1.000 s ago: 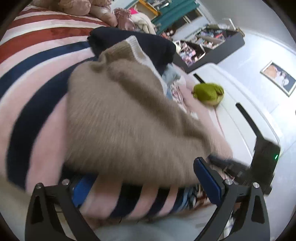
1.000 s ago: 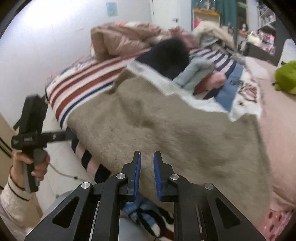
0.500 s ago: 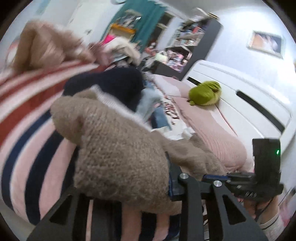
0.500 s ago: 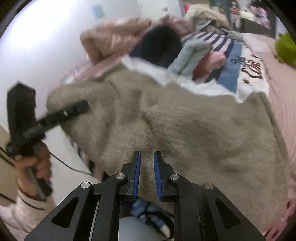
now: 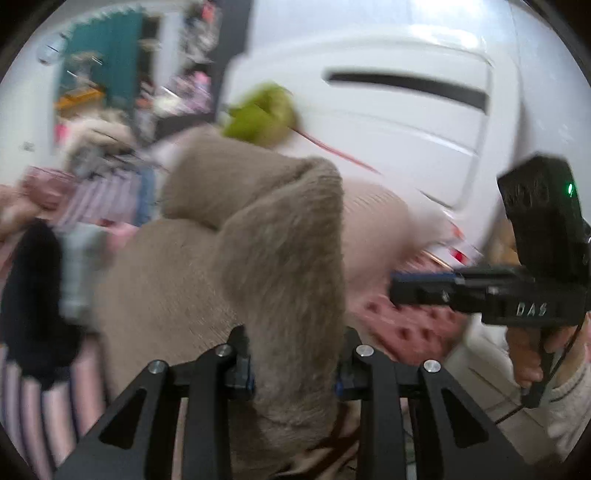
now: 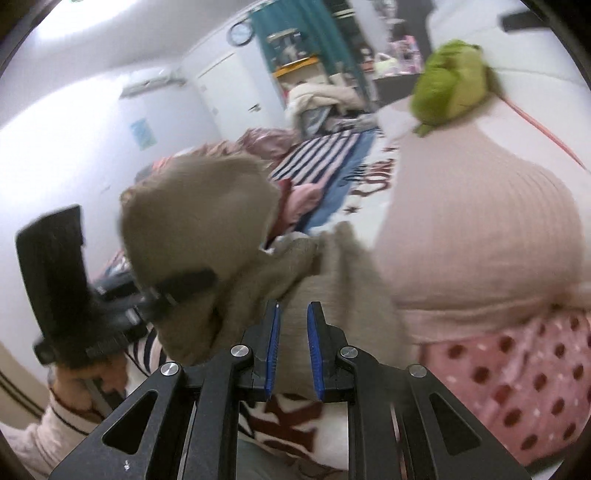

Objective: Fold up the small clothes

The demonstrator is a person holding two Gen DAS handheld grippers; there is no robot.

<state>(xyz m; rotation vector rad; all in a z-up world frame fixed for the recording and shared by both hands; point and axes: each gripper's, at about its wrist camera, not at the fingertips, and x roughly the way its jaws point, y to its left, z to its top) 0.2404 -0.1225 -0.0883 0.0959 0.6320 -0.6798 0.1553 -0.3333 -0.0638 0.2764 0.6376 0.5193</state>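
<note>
Clamping one beige sweater (image 5: pixel 284 236) — left tongs (image 5: pixel 295 363); right tongs (image 6: pixel 293 345) empty.

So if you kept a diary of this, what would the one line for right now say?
step: folding | left gripper: shut on beige sweater, lifting it | right gripper: open, sweater between its fingers | nearby: green plush toy

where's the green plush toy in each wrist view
Left wrist: green plush toy upper centre-left, behind the raised tan sweater.
Right wrist: it sits upper right, on the pink ribbed pillow.
Shared landmark: the teal curtain in the background.
</note>
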